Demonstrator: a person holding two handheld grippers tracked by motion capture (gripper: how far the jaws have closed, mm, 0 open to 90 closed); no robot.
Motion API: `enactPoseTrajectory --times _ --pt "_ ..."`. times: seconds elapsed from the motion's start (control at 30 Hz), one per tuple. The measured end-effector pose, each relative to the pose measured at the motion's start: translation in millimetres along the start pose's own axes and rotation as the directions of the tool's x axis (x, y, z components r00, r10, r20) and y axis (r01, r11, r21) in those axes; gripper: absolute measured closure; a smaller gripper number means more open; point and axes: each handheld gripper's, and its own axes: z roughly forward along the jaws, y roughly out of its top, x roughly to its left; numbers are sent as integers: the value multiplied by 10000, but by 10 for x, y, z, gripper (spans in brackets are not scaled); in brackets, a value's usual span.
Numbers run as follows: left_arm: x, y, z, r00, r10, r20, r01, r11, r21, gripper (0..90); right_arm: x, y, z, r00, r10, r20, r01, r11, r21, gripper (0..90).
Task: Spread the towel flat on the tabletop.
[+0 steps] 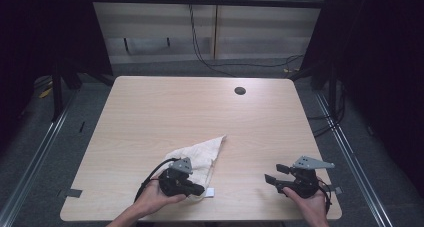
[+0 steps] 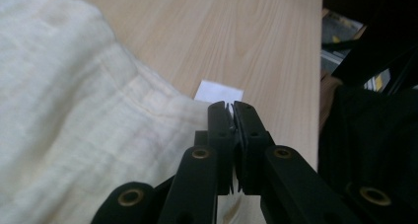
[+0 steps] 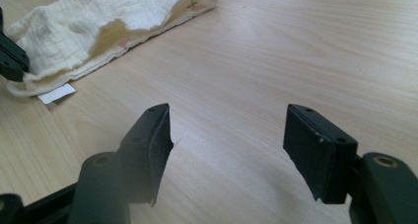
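At the near edge of the pale wood-grain table (image 1: 165,107), my left gripper (image 1: 198,190) has its two black jaws pressed together on the hem of the cream, loosely woven cotton cloth (image 1: 197,154). In the left gripper view the left gripper (image 2: 232,107) shows its jaws closed to a thin slit at the cloth's (image 2: 74,125) corner, with a sliver of the hem pinched between the pads. A small white rectangular label (image 2: 219,92) sticks out from under the hem just beyond the jaw tips and lies flat on the wood.

The cloth lies folded in a rough triangle in the near left-centre part of the table, its point reaching toward the middle and its wide end under my left hand (image 1: 155,197).

My right gripper (image 1: 274,173) rests well apart from the cloth, near the table's right front corner, held in my right hand (image 1: 310,199). In the right gripper view the right gripper (image 3: 226,140) has its jaws spread wide with nothing but bare wood between them; the cloth (image 3: 98,26) and its label (image 3: 56,93) lie farther off at upper left. A small dark round hole (image 1: 240,91) sits near the table's far edge.
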Motion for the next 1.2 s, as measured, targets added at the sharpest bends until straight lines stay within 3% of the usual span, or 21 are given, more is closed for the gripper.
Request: enactPoseTrajectory --times 0.1,0.23,0.27,0.3,0.33,0.37,0.43,0.47,0.57,0.6,0.63,0.67,0.73,0.8,0.83,0.9,1.07,1.1,1.2 --pt "34 59 -78 9997 -235 15 236 9981 -574 872 -5 4 23 10000 30 -67 -31 10000 -26 343" --pt "29 156 -267 9996 -80 -267 46 9921 -1254 874 31 22 51 9997 -46 -245 45 10000 -25 339" --pt "-3 183 -409 9985 -11 -556 -98 9808 -1946 874 45 33 59 9993 -167 -326 166 9999 -49 339" --pt "-3 183 -409 9985 -11 -556 -98 9808 -1946 874 45 33 59 9993 -167 -326 166 9999 -49 339" --pt "-19 190 -550 9964 18 -843 -228 9684 -2483 874 51 44 70 9993 -156 -343 155 9999 -33 339" --pt "-20 186 -611 9949 -20 -1007 -252 9631 -2681 874 56 54 76 9993 -174 -324 174 9998 8 339" --pt "-10 177 -665 9934 -112 -1143 -217 9588 -2831 874 64 66 82 9991 -198 -375 198 9998 -4 339" --pt "16 139 -760 9885 -317 -1477 -154 9514 -3076 874 99 102 91 9982 -288 -526 287 9996 -15 339" --pt "34 90 -839 9837 -471 -1736 -102 9490 -3151 874 139 142 109 9972 -444 -601 442 9990 -38 340" --pt "52 20 -922 9786 -582 -1975 -142 9379 -3467 874 171 179 143 9962 -544 -681 540 9985 -74 341" --pt "52 20 -922 9786 -582 -1975 -142 9379 -3467 874 171 179 143 9962 -544 -681 540 9985 -74 341" --pt "75 -68 -984 9751 -860 -2043 23 9255 -3787 874 185 216 187 9956 -588 -725 584 9983 -74 342" --pt "100 -144 -1022 9674 -1055 -2304 120 9272 -3744 874 208 251 228 9962 -617 -618 612 9981 -101 343" --pt "118 -204 -1071 9641 -1160 -2389 226 9322 -3613 874 239 285 266 9950 -678 -733 673 9977 -98 344" --pt "118 -204 -1071 9641 -1160 -2389 226 9322 -3613 874 239 285 266 9950 -678 -733 673 9977 -98 344" --pt "116 -302 -1164 9576 -1353 -2542 331 9286 -3697 874 288 338 314 9918 -895 -911 887 9960 -133 344" --pt "110 -430 -1245 9494 -1471 -2774 385 9314 -3619 874 294 441 441 9893 -1073 -984 1068 9942 -107 334" --pt "109 -477 -1259 9439 -1471 -2958 385 9383 -3436 874 282 468 476 9890 -1117 -967 1116 9937 -63 334" --pt "171 -520 -1265 9334 -1592 -3216 520 9467 -3178 874 230 581 607 9894 -1061 -990 1062 9943 -44 340"
